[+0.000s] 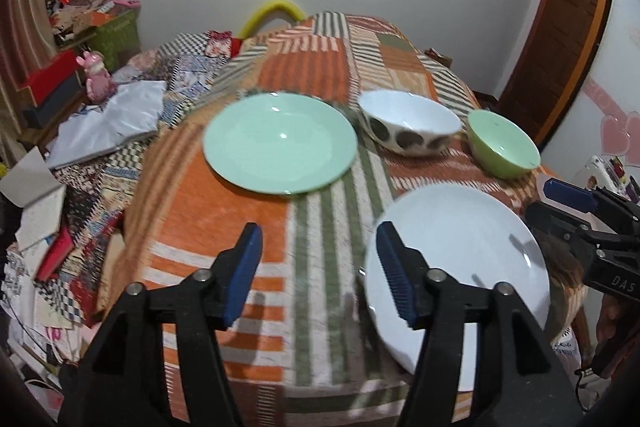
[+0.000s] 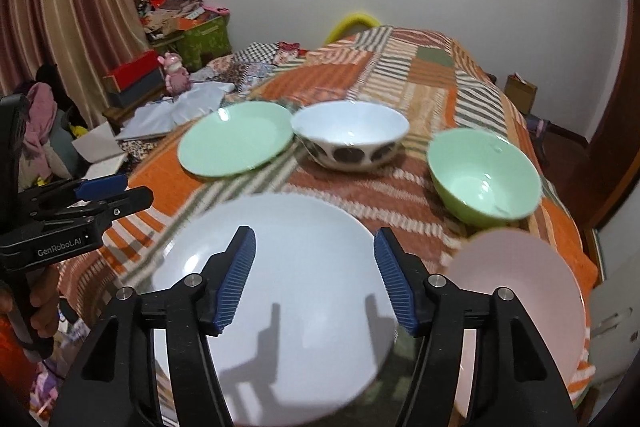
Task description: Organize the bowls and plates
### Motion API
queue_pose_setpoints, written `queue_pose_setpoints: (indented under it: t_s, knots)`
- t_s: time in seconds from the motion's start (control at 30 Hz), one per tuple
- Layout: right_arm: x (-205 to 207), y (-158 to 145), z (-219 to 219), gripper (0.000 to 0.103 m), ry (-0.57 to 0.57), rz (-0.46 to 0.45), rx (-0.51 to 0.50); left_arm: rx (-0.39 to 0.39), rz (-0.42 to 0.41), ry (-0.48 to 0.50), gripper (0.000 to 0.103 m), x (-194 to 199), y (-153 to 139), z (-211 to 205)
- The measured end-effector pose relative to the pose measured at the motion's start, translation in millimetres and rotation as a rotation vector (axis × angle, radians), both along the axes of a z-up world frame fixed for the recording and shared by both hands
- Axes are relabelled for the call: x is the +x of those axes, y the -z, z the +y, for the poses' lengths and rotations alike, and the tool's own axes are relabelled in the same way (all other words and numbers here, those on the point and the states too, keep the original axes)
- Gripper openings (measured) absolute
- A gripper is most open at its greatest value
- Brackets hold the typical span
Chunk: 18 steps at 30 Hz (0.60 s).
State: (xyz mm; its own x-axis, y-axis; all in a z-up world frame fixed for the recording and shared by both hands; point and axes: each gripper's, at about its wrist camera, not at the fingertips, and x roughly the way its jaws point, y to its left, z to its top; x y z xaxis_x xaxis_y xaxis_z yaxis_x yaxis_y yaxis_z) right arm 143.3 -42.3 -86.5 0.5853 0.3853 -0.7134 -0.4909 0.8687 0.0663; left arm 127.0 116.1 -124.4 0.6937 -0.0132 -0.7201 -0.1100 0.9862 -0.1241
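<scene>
On the striped cloth lie a mint green plate (image 1: 280,143) (image 2: 236,139), a white bowl with dark spots (image 1: 410,123) (image 2: 350,137), a green bowl (image 1: 504,145) (image 2: 484,177) and a white plate (image 1: 472,251) (image 2: 296,267). A pink plate (image 2: 532,295) sits at the front right, beside the white plate. My left gripper (image 1: 318,275) hovers open above the cloth, left of the white plate, holding nothing. My right gripper (image 2: 314,275) hangs open over the white plate, also empty. Each gripper shows at the edge of the other's view.
The table (image 1: 224,211) carries an orange, green and white patchwork cloth. Papers, boxes and a pink figurine (image 1: 98,77) clutter the left side. A yellow chair back (image 1: 276,13) stands behind the table. A wooden door (image 1: 560,39) is at the right.
</scene>
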Motion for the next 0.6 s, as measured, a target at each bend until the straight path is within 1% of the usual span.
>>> queue_pose_setpoints:
  t_s: [0.07,0.17,0.33,0.43,0.6]
  knots:
    - [4,-3,8,0.060,-0.014,-0.004,0.001,0.012,-0.006,-0.013,0.063,2,-5,8]
    - [11,-5,22,0.060,-0.028,-0.013,-0.002,0.022,-0.011,-0.040,0.071,8,-10,24]
    - [25,-4,44,0.062,-0.059,-0.005,-0.017,0.031,-0.002,-0.079,0.071,23,-13,51]
    - [35,0,56,0.062,-0.073,0.010,-0.033,0.020,0.010,-0.095,0.071,33,-10,67]
    - [58,15,79,0.062,-0.107,0.079,-0.071,0.025,0.041,-0.122,0.072,54,2,86]
